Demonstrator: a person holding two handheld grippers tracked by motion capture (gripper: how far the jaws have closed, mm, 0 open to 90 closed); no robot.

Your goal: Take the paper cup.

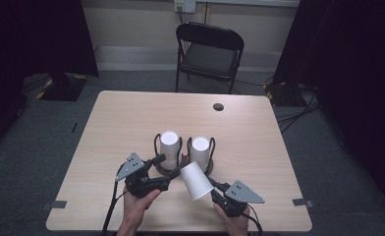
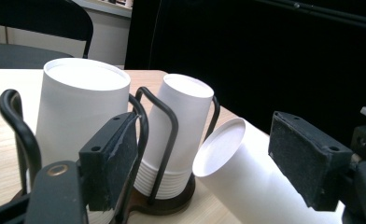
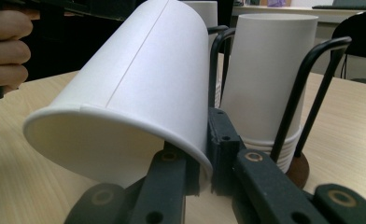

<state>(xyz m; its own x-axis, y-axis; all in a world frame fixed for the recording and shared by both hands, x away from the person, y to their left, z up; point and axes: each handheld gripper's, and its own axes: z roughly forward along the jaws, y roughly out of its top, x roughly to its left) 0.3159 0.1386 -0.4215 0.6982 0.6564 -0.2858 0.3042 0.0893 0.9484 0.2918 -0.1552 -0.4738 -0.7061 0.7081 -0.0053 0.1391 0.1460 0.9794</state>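
Holding a white paper cup [image 1: 196,181] by its rim, my right hand-held gripper [image 3: 204,156] pinches the cup wall tight between its two jaws. The cup is tipped over, with its flat bottom pointing up and away from this hand-held gripper, toward my left one. It is up off the tabletop [image 1: 122,118]. My left hand-held gripper [image 2: 204,163] has its jaws spread apart, and they press on nothing. The bottom end of the tipped cup sits in the gap between them. Just past both hand-held grippers stand two black wire holders [image 1: 157,145]. Each one has a stack of white cups [image 1: 169,145] in it, turned upside down. The second stack [image 1: 200,150] is right beside the first.
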